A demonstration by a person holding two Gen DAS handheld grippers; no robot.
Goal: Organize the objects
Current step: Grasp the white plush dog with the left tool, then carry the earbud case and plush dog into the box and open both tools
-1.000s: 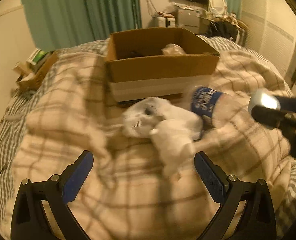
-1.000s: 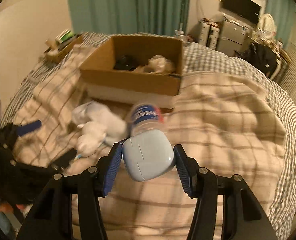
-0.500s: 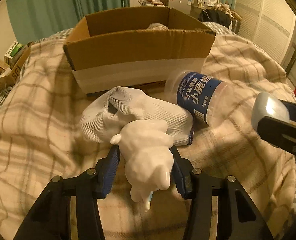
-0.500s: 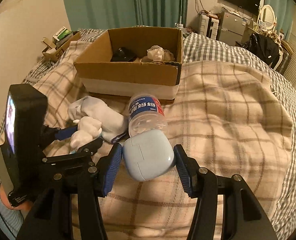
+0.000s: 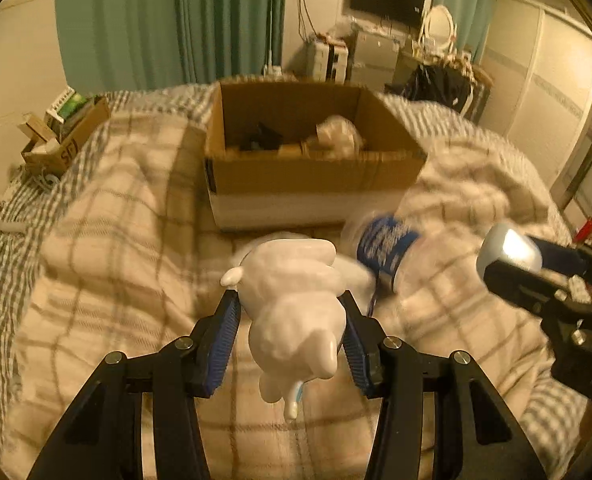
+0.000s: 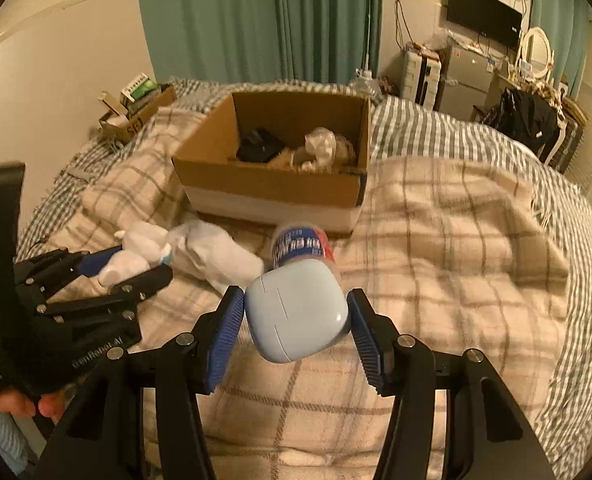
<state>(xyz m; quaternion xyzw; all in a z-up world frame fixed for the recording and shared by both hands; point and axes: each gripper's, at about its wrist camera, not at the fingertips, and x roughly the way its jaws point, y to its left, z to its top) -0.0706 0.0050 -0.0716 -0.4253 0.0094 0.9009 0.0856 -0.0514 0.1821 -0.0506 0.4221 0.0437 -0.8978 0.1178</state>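
Note:
My left gripper (image 5: pixel 290 320) is shut on a white animal figurine (image 5: pixel 292 296) and holds it above the plaid blanket. It also shows in the right wrist view (image 6: pixel 136 252). My right gripper (image 6: pixel 294 316) is shut on a pale blue rounded case (image 6: pixel 296 308), held above the bed; the case shows in the left wrist view (image 5: pixel 510 254). An open cardboard box (image 5: pixel 308 160) (image 6: pixel 280 168) sits on the bed ahead, holding a dark item and crumpled plastic. A plastic bottle with a blue label (image 5: pixel 388 244) (image 6: pixel 302 242) and a white sock (image 6: pixel 212 252) lie in front of the box.
A plaid blanket (image 6: pixel 456 240) covers the bed over a checked sheet (image 6: pixel 436 128). A small carton of boxes (image 5: pixel 64 132) sits at the bed's far left by the wall. Green curtains, a fridge and shelves stand behind the bed.
My left gripper closed on the white figurine and lifted it off the sock and the blanket. My right gripper kept hold of the blue case.

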